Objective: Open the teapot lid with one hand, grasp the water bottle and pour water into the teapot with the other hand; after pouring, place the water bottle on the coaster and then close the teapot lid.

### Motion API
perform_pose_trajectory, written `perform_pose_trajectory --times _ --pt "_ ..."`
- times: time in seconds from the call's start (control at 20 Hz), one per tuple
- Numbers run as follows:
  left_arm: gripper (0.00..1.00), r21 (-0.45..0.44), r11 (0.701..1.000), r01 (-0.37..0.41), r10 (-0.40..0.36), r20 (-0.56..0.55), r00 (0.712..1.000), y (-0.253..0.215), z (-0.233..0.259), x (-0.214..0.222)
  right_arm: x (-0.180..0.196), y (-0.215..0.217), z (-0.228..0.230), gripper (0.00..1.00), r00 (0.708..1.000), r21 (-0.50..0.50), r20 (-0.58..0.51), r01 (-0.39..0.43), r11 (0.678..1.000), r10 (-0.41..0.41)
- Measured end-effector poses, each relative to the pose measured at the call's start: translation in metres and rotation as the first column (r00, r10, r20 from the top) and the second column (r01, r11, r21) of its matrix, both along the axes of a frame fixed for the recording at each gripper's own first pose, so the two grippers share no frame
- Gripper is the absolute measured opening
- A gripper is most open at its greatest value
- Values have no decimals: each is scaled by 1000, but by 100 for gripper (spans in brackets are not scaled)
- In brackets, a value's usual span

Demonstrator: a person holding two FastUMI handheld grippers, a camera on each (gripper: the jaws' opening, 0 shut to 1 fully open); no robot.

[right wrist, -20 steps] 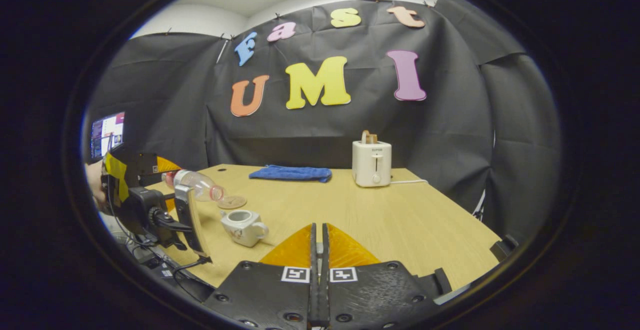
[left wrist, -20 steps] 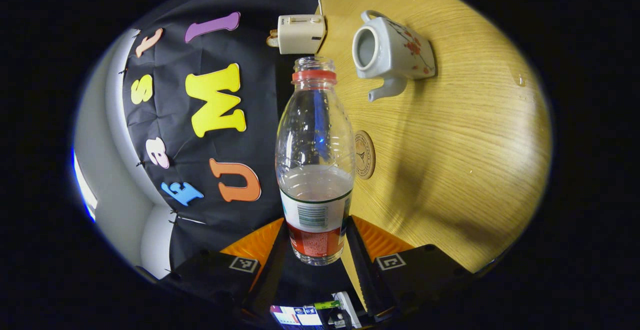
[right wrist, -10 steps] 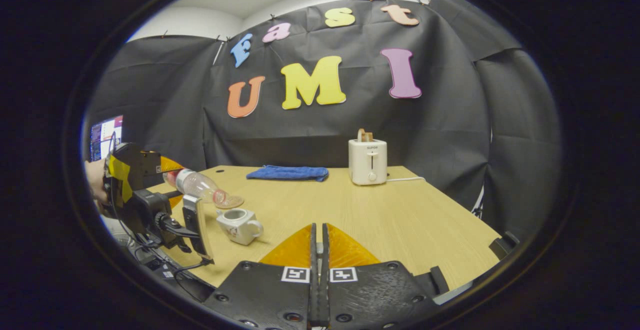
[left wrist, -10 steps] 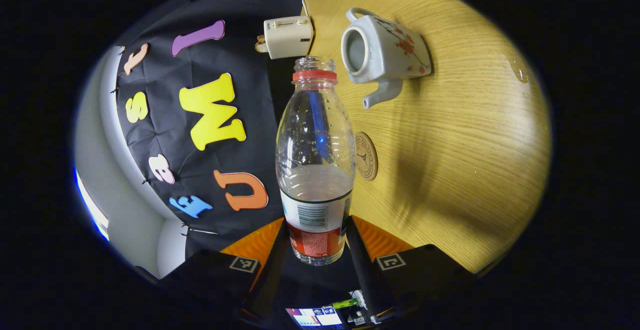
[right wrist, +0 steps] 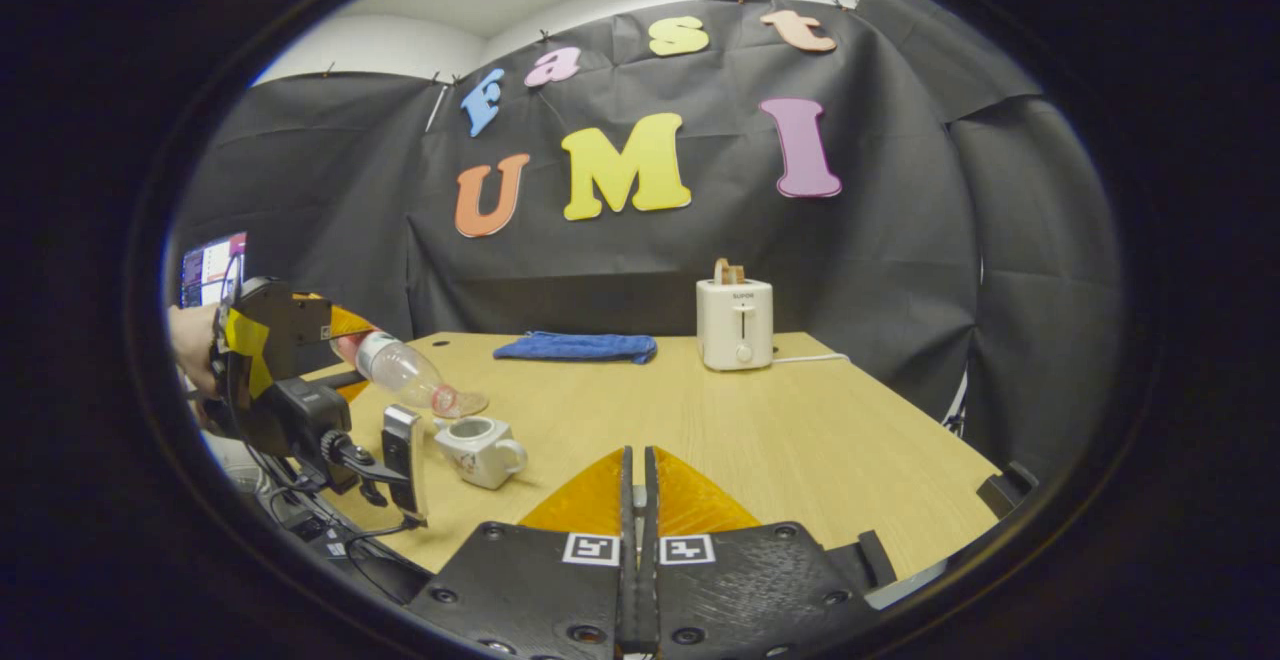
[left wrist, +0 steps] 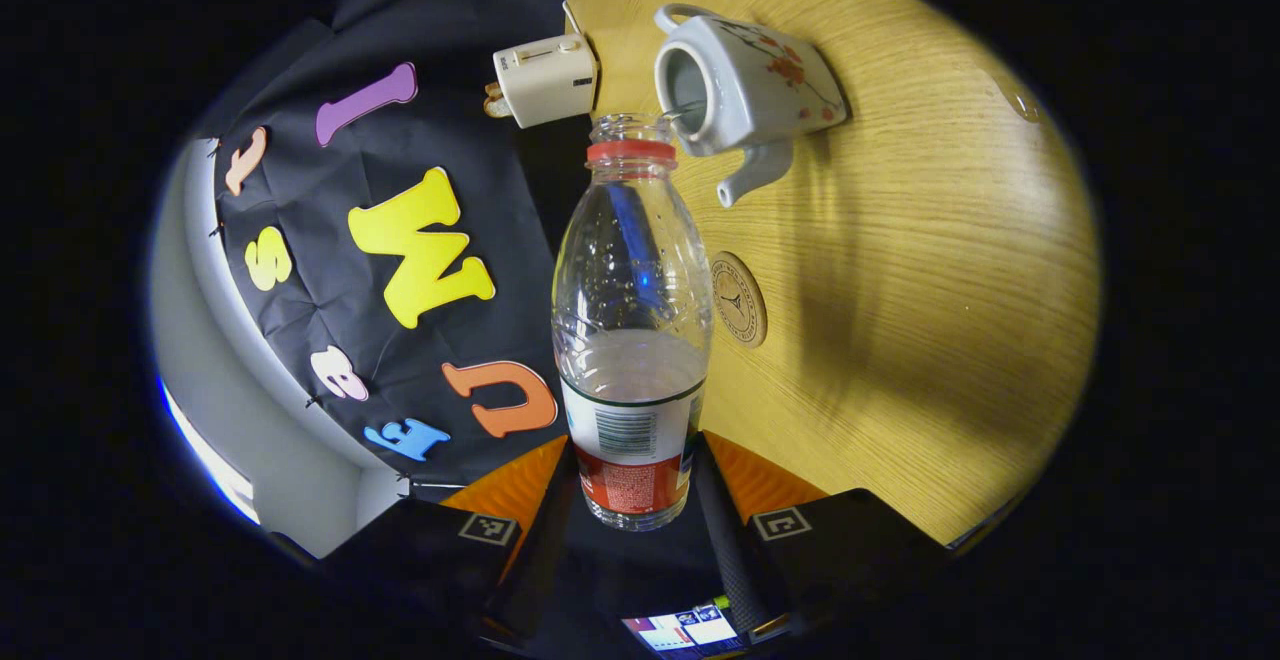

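- The left gripper [left wrist: 632,500] clamps the water bottle [left wrist: 630,330] low on its labelled part, one finger pressed on each side of the body.
- The bottle runs straight ahead from those fingers; its capless neck with a red ring points away from the gripper, and water sits in the lower part, near the fingers.
- In the right gripper view the left gripper [right wrist: 300,340] holds the bottle [right wrist: 405,375] tilted, mouth down, just above the teapot [right wrist: 483,448]; a hand [right wrist: 190,335] shows behind that gripper.
- The teapot [left wrist: 740,80] stands ahead of the left gripper and a little to the right of the bottle's mouth, lid off, its round opening facing the bottle neck and its spout toward the gripper.
- The coaster [left wrist: 739,285] lies on the wooden table [left wrist: 930,270], just right of the bottle's middle, nearer the gripper than the teapot.
- The right gripper [right wrist: 636,500] has its two fingers together with nothing between them, and hovers over the table; the teapot is ahead to its left.
- A white toaster [right wrist: 736,323] stands far ahead of the right gripper, and a blue cloth [right wrist: 578,346] lies left of the toaster.
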State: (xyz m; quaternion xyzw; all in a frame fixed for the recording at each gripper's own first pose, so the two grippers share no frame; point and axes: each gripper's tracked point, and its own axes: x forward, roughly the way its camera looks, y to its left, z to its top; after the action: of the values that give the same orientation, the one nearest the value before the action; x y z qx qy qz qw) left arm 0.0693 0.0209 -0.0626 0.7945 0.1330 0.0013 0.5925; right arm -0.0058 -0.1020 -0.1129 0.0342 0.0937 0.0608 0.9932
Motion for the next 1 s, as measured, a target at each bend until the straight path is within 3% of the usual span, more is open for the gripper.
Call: perform_pose_trajectory --times 0.1,0.15,1.0 --pt "75 17 1000 6 -6 5 1000 -3 3 -1 -1 -1 -1 0 1000 3 -2 1 1000 -1" --pt "70 28 1000 7 -7 6 1000 -4 4 -1 -1 0 -2 0 1000 3 -2 1 1000 -1" --pt "70 202 979 28 -27 -11 1000 -14 31 9 -2 1 0 0 1000 21 3 -13 1000 13"
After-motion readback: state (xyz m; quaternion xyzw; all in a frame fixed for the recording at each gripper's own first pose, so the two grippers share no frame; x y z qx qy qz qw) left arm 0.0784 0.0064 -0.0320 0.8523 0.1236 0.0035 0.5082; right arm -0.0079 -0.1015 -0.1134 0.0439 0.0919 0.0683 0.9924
